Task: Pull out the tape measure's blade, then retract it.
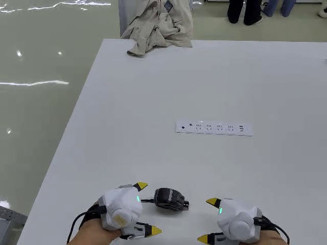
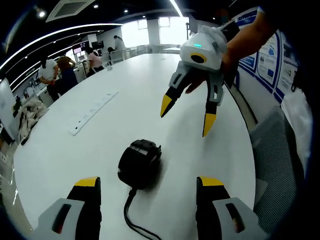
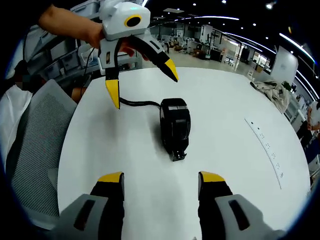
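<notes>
A black tape measure [image 1: 169, 198] lies on the white table [image 1: 204, 81] near its front edge, a black strap trailing from it toward the left gripper. The left gripper [image 1: 145, 209] stands open just left of it, apart from it. In the left gripper view the tape measure [image 2: 140, 163] sits ahead between the yellow-tipped jaws, with the right gripper [image 2: 187, 116] beyond it. The right gripper [image 1: 209, 220] is open to the tape's right. The right gripper view shows the tape measure [image 3: 175, 124] lengthwise, blade end toward me, and the left gripper [image 3: 141, 84] behind it.
A white power strip [image 1: 214, 127] lies mid-table. A beige garment [image 1: 159, 25] is heaped at the table's far edge. The table's left edge drops to a glossy floor. People stand beyond the far end.
</notes>
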The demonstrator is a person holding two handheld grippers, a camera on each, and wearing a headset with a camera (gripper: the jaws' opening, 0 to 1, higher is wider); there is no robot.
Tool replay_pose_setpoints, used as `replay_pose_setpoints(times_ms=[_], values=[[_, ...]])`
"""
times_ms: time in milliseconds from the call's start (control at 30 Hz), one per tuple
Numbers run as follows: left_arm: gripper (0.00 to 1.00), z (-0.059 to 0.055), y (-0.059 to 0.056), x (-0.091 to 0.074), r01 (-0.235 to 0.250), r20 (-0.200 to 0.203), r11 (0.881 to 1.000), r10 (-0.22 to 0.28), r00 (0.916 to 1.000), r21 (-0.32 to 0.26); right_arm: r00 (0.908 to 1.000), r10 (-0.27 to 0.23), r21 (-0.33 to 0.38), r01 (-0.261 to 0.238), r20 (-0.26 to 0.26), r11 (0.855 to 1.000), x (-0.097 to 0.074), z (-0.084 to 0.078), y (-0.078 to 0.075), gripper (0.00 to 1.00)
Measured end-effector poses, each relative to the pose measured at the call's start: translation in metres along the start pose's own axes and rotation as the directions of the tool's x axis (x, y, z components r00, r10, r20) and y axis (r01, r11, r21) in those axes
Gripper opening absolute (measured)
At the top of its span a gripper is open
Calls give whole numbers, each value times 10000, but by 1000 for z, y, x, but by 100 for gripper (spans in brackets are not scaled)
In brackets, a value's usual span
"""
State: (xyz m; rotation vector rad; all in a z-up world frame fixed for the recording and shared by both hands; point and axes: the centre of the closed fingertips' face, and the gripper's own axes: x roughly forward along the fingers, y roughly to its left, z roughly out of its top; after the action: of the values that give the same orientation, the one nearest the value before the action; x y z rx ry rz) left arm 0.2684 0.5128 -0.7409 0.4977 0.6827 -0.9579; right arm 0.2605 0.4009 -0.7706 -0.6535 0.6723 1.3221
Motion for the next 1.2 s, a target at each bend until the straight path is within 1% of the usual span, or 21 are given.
replay_pose_setpoints(times_ms=[167,333,400,433,467,533,600,700,733,833,900,1033,1200], values=[[75,-1,4,8,123,-131,9994,-119,9998,313,10000,57,-69,-57,-27,10000,6,-2,-8,59],[71,-2,3,16,387,-223,9968,-372,9991,706,9999,129,-202,-129,-33,9997,11,-1,-10,57],[70,-1,4,19,448,-219,9962,-433,9988,751,9998,180,-276,-182,-61,9995,12,-1,-11,57],[69,-2,4,20,515,-341,9951,-488,9982,839,9998,198,-288,-201,-80,9994,13,-2,-11,57],[69,-2,4,23,564,-349,9935,-532,9980,990,9996,241,-346,-244,-116,9991,15,-3,-12,56],[69,-1,5,26,648,-352,9925,-615,9975,1034,9995,288,-441,-294,-143,9986,17,-4,-12,55],[68,-1,5,31,760,-441,9892,-710,9965,1251,9994,310,-471,-318,-183,9984,19,-5,-14,54],[67,1,4,35,958,-527,9844,-889,9946,1474,9992,329,-511,-341,-238,9981,23,-5,-15,54],[67,2,4,38,1000,-553,9811,-920,9942,1657,9991,351,-514,-363,-257,9980,25,-4,-16,54],[67,2,4,44,1153,-561,9794,-1073,9926,1659,9987,422,-598,-439,-290,9972,29,-4,-17,53],[67,2,5,49,1246,-625,9762,-1152,9914,1777,9983,479,-683,-500,-319,9964,31,-3,-17,52],[65,5,6,55,1300,-605,9755,-1210,9908,1773,9982,524,-771,-544,-278,9955,35,-2,-19,49],[63,6,7,61,1421,-662,9718,-1318,9891,1883,9983,525,-760,-544,-261,9956,38,-2,-24,49]])
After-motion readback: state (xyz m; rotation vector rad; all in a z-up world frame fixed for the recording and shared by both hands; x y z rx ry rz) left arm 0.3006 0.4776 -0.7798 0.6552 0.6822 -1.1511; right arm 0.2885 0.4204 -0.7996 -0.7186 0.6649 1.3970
